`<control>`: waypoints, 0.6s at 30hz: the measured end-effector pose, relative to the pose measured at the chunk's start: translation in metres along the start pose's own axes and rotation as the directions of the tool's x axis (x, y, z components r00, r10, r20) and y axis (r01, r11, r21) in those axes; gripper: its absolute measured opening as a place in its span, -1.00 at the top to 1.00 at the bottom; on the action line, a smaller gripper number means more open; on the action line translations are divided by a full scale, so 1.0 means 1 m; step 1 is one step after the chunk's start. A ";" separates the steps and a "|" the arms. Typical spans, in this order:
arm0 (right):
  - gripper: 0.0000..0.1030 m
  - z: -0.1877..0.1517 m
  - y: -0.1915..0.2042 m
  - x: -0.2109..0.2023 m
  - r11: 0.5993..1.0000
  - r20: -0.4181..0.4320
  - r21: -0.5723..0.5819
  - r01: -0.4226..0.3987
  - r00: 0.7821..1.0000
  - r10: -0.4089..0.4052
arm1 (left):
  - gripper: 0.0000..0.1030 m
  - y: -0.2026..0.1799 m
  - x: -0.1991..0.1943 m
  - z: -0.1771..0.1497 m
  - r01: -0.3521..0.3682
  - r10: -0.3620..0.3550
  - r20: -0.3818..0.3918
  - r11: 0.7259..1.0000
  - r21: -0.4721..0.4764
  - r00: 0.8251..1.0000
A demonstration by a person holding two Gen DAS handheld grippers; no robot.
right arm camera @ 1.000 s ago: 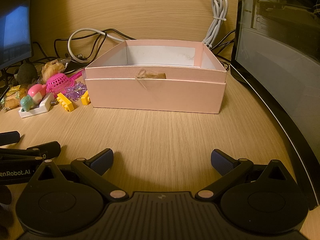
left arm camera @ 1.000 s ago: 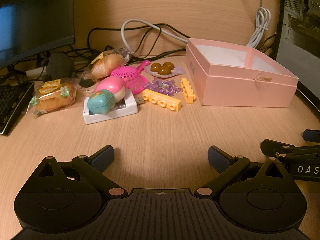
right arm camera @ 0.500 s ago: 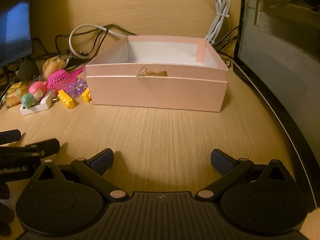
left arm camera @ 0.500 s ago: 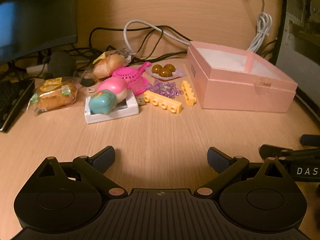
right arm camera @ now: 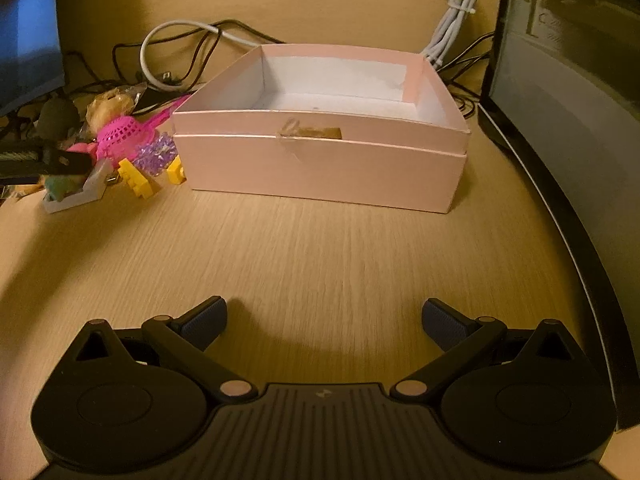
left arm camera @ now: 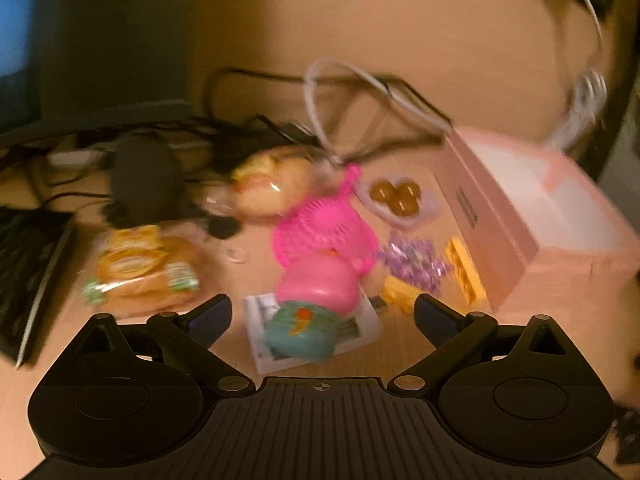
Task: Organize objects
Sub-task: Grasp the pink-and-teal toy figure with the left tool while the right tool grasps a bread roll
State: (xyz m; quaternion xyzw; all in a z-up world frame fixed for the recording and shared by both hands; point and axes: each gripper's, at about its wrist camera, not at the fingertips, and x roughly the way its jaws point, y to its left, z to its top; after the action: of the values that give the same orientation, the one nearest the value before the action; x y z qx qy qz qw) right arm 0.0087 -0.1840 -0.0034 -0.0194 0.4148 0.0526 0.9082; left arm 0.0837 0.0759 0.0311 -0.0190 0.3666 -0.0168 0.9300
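Observation:
My left gripper hangs low over a pile of small things, and its jaws are closing. A teal toy and a pink toy on a white tray lie between its fingers, but the pads touch neither. Behind them are a pink sieve, purple crystals, yellow bricks and brown balls on a dish. An open pink box stands right of the pile. My right gripper is open over bare table in front of the box.
Wrapped bread and a bagged bun lie left of the toys. A keyboard, a dark round object and tangled cables fill the back left. A dark curved screen closes off the right.
My left gripper has moved forward to the toy pile, so the teal and pink toys now lie between its fingers, which stand a little narrower. The right gripper has tilted and shows more of the box's inside.

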 end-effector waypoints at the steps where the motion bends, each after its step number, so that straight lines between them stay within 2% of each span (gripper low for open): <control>1: -1.00 0.001 0.002 0.000 1.000 -0.009 -0.008 -0.011 1.000 0.011 | -0.55 0.000 0.003 -0.001 -0.007 0.007 -0.001 1.000 0.012 1.000; 2: -1.00 0.002 0.004 -0.001 1.000 -0.020 -0.013 -0.022 1.000 0.022 | -0.02 0.000 0.004 0.000 -0.039 0.038 0.023 0.999 0.034 0.999; 4: -1.00 0.003 0.013 -0.007 0.999 -0.011 -0.012 -0.038 0.999 0.038 | 0.00 0.006 0.003 0.004 -0.015 0.014 0.024 0.999 0.032 1.000; 6: -1.00 0.005 0.027 -0.015 0.998 0.042 -0.027 -0.049 0.998 0.050 | 0.01 0.015 -0.006 0.006 0.031 -0.031 0.035 1.000 0.001 0.999; 10: -1.00 0.021 0.070 -0.020 0.993 0.144 -0.092 -0.068 0.986 0.081 | 0.03 0.042 -0.039 0.000 0.068 -0.066 0.044 0.997 -0.045 0.997; 13: -1.00 0.044 0.113 -0.007 0.974 0.114 -0.176 -0.142 0.980 0.163 | 0.03 0.078 -0.082 -0.020 0.094 -0.087 0.056 0.988 -0.121 0.995; 15: -1.00 0.059 0.147 0.004 0.950 0.080 -0.213 -0.226 0.965 0.248 | 0.04 0.102 -0.106 -0.038 0.062 -0.058 0.031 0.985 -0.162 0.998; 18: -1.00 0.076 0.205 0.022 0.911 0.064 -0.272 -0.309 0.939 0.338 | 0.04 0.134 -0.131 -0.062 0.015 -0.018 -0.010 0.971 -0.238 1.000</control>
State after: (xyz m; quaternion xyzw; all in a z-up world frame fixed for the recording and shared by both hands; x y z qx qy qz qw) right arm 0.0568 0.0271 0.0314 -0.0654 0.3516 0.2568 0.8979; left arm -0.0527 0.2138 0.0687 -0.1330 0.3716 0.0194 0.9186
